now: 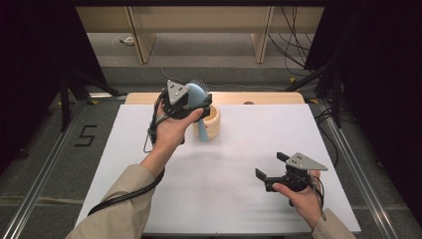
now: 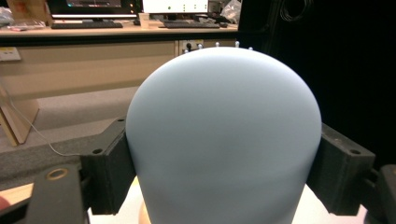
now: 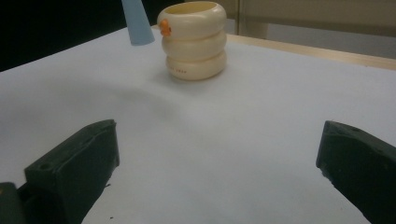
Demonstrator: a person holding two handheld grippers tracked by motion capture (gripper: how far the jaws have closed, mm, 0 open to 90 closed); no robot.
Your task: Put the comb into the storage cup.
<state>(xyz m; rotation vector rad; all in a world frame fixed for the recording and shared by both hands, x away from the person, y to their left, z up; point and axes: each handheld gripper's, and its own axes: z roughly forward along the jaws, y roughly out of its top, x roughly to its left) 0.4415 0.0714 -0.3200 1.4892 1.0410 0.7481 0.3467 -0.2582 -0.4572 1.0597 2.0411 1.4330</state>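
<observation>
Left gripper (image 1: 191,102) pinches the blue hairbrush (image 2: 224,135) by its head, fingers clamping both sides, handle down beside the cream holder (image 1: 211,122) at twelve o'clock (presumably for stowing), while right gripper (image 1: 271,172) waits at five o'clock over the desk (image 1: 224,199), fingers spread.

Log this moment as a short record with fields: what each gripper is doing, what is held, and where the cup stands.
left gripper: shut on the pale blue plastic hairbrush, gripping its rounded head
hairbrush: handle hangs down in front of the cup, tip above the table
cream ribbed cup with an orange mark: upright near the far edge of the white table
right gripper: open, nothing between its jaws, over the table's near right part
</observation>
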